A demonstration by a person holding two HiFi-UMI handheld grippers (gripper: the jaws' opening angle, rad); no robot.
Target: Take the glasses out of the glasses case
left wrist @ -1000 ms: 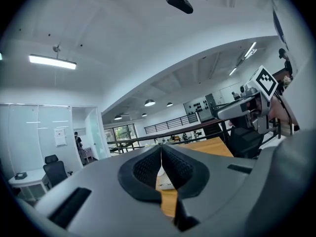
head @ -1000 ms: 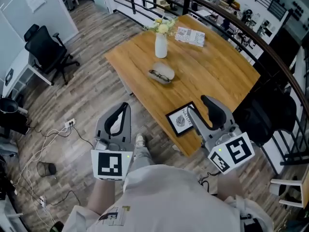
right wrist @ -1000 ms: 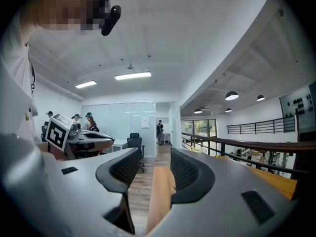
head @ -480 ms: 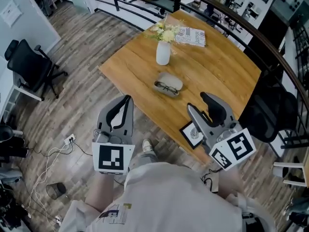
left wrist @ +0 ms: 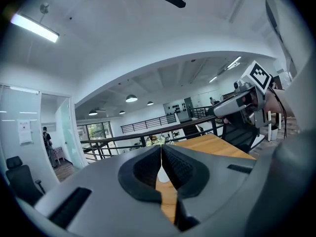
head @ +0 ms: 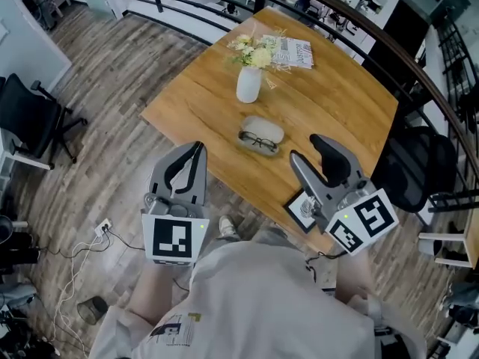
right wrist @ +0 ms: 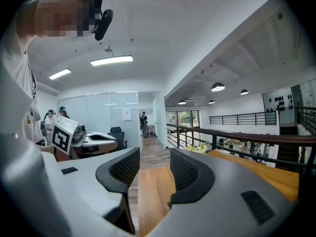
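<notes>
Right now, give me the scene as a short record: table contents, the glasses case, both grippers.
table: wooden
glasses case: grey, mid-table
glasses: at the case's near edge; in or on it, unclear
vase: white, beyond the case
printed paper: far corner
left gripper: shut, empty, over the floor, short of the table
right gripper: open, empty, above the near edge
framed picture: near edge, partly behind right gripper

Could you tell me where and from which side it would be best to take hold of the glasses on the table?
Probably the bridge between the lenses of the glasses, coming down from above. They lie flat along the near edge of the pale case, so the thin frame offers little from the side. The right gripper has its jaws apart.
</notes>
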